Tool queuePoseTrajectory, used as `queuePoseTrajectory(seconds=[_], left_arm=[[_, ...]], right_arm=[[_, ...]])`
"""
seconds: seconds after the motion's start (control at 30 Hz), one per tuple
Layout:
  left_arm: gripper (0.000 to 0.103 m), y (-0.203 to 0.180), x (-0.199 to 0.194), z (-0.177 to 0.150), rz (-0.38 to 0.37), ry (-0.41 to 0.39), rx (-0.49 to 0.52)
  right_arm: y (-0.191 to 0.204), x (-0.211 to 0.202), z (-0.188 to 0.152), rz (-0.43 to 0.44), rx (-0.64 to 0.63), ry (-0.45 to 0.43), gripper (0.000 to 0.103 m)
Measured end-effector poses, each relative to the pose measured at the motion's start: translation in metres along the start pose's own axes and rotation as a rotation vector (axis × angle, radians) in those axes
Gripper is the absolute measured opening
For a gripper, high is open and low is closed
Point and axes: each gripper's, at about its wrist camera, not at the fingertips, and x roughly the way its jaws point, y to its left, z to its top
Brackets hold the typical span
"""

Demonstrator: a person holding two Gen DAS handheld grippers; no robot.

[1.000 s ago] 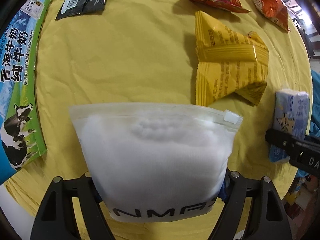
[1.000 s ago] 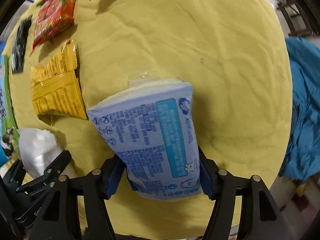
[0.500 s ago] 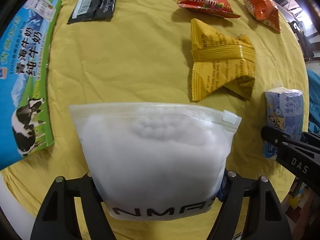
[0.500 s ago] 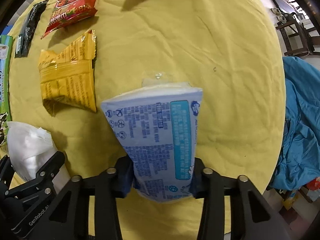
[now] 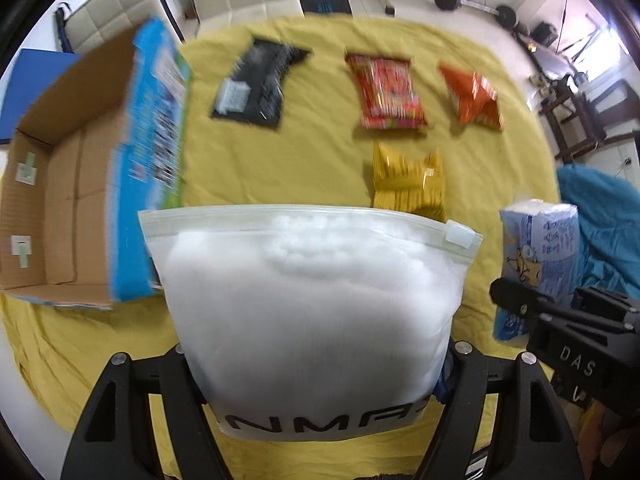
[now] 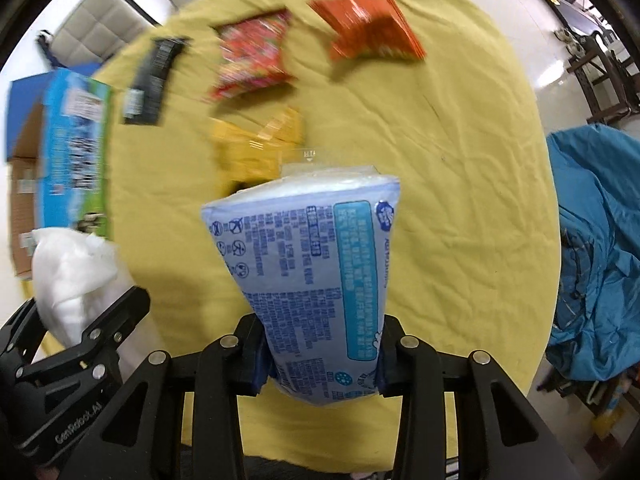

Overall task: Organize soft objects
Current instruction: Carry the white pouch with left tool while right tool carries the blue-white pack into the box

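My left gripper (image 5: pixel 316 364) is shut on a white zip bag of cotton (image 5: pixel 312 304) and holds it above the yellow tablecloth (image 5: pixel 312 160). The bag also shows in the right wrist view (image 6: pixel 76 272). My right gripper (image 6: pixel 320 360) is shut on a blue tissue pack (image 6: pixel 316 280), held upright above the cloth. The pack also shows at the right of the left wrist view (image 5: pixel 540 256). An open cardboard milk box (image 5: pixel 80 200) with blue printed sides stands at the left.
Snack packets lie on the cloth: a black one (image 5: pixel 260 84), a red one (image 5: pixel 388 92), an orange one (image 5: pixel 472 96) and a yellow one (image 5: pixel 408 176). A blue cloth (image 6: pixel 596 248) hangs at the right. Chairs stand beyond the table.
Both grippers have lifted and tilted up with their loads. The view now takes in the whole table, the open box and the room behind.
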Motion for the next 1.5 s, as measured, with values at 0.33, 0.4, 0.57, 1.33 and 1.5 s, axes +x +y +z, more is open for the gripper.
queuePoseTrajectory(seconds=[0.33, 0.4, 0.57, 1.33, 1.5], left_arm=[[0.073, 0.098, -0.117, 0.029, -0.020, -0.170, -0.008], [0.073, 0.125, -0.130, 0.035, -0.025, -0.178, -0.016], [0.074, 0.191, -0.134, 0.057, -0.005, -0.160, -0.031], [0.075, 0.358, 0.035, 0.141, -0.216, 0.173, -0.177], [0.075, 0.359, 0.051, 0.148, -0.284, 0.198, -0.176]], right_arm=[[0.065, -0.084, 0.010, 0.151, -0.040, -0.132, 0.041], [0.093, -0.098, 0.012, 0.177, -0.053, -0.149, 0.041], [0.163, -0.115, 0.020, 0.224, -0.089, -0.172, 0.041], [0.362, 0.043, 0.162, 0.134, -0.120, -0.028, 0.041], [0.367, 0.071, 0.171, 0.102, -0.120, 0.008, 0.042]])
